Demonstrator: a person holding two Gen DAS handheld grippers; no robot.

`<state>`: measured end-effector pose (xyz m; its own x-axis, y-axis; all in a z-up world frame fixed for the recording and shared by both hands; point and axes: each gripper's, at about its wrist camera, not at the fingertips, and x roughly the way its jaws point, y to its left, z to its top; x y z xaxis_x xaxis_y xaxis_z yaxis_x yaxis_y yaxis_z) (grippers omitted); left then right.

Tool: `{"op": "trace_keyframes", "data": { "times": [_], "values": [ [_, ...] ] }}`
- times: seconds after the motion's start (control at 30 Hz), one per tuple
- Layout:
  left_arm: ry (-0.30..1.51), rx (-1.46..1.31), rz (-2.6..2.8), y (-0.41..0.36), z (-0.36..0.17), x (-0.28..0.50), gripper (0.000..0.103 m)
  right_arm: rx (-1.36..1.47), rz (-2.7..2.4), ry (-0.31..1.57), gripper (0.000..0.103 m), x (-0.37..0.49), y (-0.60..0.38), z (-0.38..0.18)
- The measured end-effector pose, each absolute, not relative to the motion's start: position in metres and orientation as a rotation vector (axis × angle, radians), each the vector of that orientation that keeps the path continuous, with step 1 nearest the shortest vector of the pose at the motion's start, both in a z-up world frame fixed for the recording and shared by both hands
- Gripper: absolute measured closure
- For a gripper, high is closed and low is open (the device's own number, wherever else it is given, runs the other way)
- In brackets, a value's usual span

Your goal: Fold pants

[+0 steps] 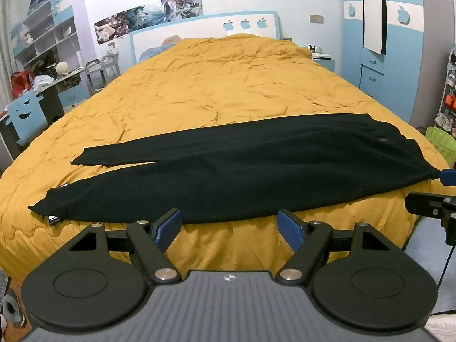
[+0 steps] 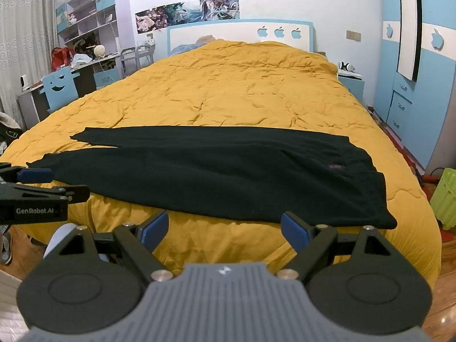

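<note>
Left wrist view, left to right. Shelf unit and cluttered desk against the left wall; blue chair with a face cut-out stands just beside the bed's left edge. Posters on the back wall above the blue-and-white headboard. Yellow quilt covers the bed.

Black pants lie flat across the near part of the quilt, running crosswise: leg ends at left, slightly split apart, waistband at right near the quilt's right edge. A small metallic object shows at the near leg end; cannot identify it.

Left gripper hangs at the near edge of the bed, jaws spread wide, nothing between them, just short of the pants' near edge.

Right side: nightstand, blue wardrobe with mirror strip, green basket on the floor by the bed corner.

Right wrist view: right gripper also at the near bed edge, jaws spread wide and empty, with its right finger close to the waistband corner. The other gripper enters at far left, marked "GenRobot.AI", near the leg ends.

Nothing lies on the pants; the quilt around them is wrinkled.
</note>
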<state>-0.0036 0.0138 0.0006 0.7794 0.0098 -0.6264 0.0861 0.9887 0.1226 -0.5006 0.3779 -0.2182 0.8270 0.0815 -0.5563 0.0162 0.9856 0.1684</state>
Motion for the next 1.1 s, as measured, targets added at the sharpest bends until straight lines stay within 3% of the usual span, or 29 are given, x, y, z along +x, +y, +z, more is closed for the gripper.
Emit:
{"op": "trace_keyframes", "data": {
  "times": [1.1],
  "values": [
    [0.676,0.149,-0.042,0.0113,0.0017,-0.0035,0.013,0.173,0.033,0.598,0.021,-0.5021,0.3807,-0.2194]
  ]
}}
